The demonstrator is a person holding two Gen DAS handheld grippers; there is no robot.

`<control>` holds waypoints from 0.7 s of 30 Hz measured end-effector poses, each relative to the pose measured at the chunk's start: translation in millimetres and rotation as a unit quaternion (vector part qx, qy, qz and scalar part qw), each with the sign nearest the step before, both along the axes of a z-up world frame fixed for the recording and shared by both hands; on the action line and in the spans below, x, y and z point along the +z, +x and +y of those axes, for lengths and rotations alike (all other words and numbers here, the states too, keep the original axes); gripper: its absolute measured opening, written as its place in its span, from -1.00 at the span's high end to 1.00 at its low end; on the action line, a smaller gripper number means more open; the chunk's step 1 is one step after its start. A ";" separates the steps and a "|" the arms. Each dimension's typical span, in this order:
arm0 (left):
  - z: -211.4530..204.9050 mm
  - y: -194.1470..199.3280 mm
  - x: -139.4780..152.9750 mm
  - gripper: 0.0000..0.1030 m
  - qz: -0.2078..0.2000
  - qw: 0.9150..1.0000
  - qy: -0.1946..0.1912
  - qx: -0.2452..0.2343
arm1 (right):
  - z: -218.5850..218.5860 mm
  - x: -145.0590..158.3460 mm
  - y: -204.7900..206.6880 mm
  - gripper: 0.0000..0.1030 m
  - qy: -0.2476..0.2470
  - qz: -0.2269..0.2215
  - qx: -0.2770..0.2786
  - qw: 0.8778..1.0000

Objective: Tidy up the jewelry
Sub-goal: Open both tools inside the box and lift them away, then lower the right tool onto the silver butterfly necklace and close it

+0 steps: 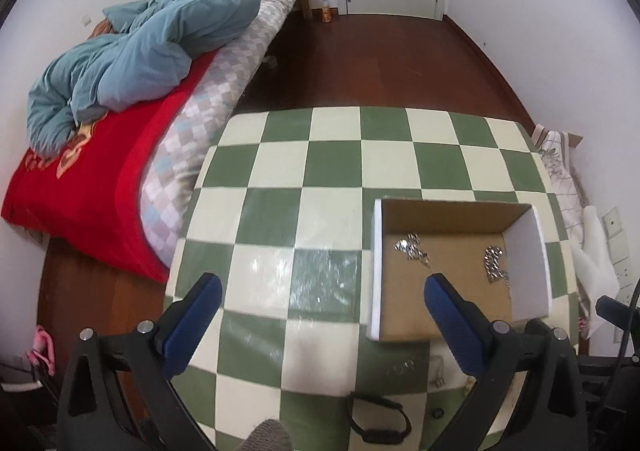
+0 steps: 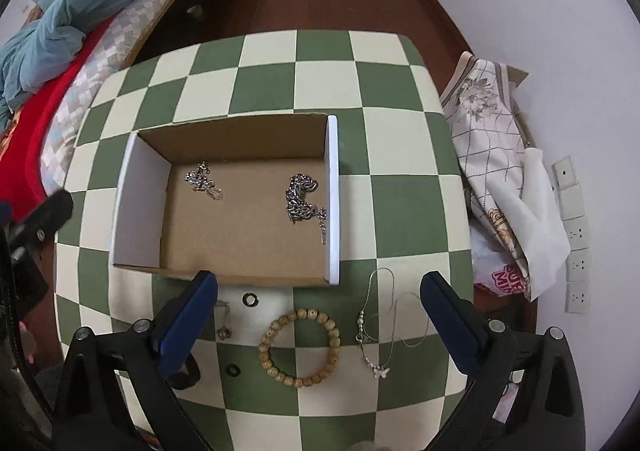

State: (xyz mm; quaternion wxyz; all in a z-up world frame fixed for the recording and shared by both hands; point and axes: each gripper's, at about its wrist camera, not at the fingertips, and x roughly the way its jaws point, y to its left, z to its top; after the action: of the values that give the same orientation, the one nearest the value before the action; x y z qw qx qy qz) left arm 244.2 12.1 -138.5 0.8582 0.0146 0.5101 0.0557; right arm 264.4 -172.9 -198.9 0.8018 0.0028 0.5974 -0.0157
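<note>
An open cardboard box [image 2: 240, 227] stands on the green-and-cream checked table [image 2: 400, 211]. It holds a thin silver chain [image 2: 202, 181] and a thick silver chain [image 2: 300, 197]; the box [image 1: 452, 315] and both chains also show in the left wrist view. In front of the box lie a wooden bead bracelet [image 2: 300, 347], a fine necklace with a butterfly pendant [image 2: 374, 335], a small earring pair [image 2: 224, 325] and two black rings [image 2: 250, 299]. My right gripper [image 2: 318, 293] is open and empty above the bracelet. My left gripper [image 1: 322, 293] is open and empty left of the box.
A bed with a red blanket and blue duvet [image 1: 132, 51] stands left of the table. Folded cloth and bags [image 2: 500, 171] lie at the table's right by wall sockets. A black band [image 1: 378, 419] lies on the near table edge. Dark wooden floor [image 1: 380, 59] lies beyond.
</note>
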 end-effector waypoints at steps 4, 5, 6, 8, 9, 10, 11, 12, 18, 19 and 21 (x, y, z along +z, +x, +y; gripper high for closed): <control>1.5 -18.6 10.1 -1.00 -0.014 1.000 0.001 0.001 | 0.3 17.6 -15.1 -0.98 -0.007 -0.026 -0.001 1.000; 1.8 -24.1 14.0 -1.00 -0.020 1.000 0.002 0.001 | 0.4 24.1 -20.9 -0.98 -0.010 -0.037 0.000 0.999; 2.0 -29.4 17.0 -1.00 -0.025 1.000 0.002 -0.001 | 0.3 29.7 -25.5 -0.98 -0.012 -0.046 0.000 0.999; 1.8 -40.1 24.3 -1.00 -0.033 0.999 0.003 -0.004 | 0.0 41.8 -35.9 -0.98 -0.016 -0.064 0.000 0.998; 2.5 -45.2 28.0 -1.00 -0.037 0.999 0.002 -0.005 | -0.1 47.0 -40.3 -0.98 -0.017 -0.070 -0.001 0.997; 3.0 -49.8 32.1 -1.00 -0.041 0.999 0.000 -0.006 | -0.7 52.2 -44.6 -0.98 -0.018 -0.078 -0.002 0.997; 3.3 -56.5 38.1 -1.00 -0.048 0.999 0.000 -0.007 | -1.0 58.8 -51.3 -0.98 -0.018 -0.088 -0.003 0.996; 3.3 -60.3 41.8 -1.00 -0.053 0.999 0.000 -0.007 | -1.3 63.9 -56.0 -0.98 -0.019 -0.094 -0.003 0.995; 6.7 -88.7 71.6 -1.00 -0.085 0.996 -0.004 -0.009 | -0.3 98.9 -86.7 -0.98 -0.006 -0.138 -0.004 0.990; 6.9 -92.9 75.3 -1.00 -0.087 0.996 -0.006 -0.010 | -0.8 104.6 -92.2 -0.98 0.002 -0.144 -0.004 0.990; 6.2 -100.8 78.5 -1.00 -0.087 0.996 -0.013 -0.012 | -2.9 112.5 -101.8 -0.98 0.017 -0.153 -0.008 0.988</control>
State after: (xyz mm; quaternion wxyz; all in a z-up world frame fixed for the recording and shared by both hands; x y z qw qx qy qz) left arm 143.4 18.3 -60.0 0.9002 0.0047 0.4337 0.0401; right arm 162.6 -175.8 -86.4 0.8835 0.0236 0.4677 -0.0117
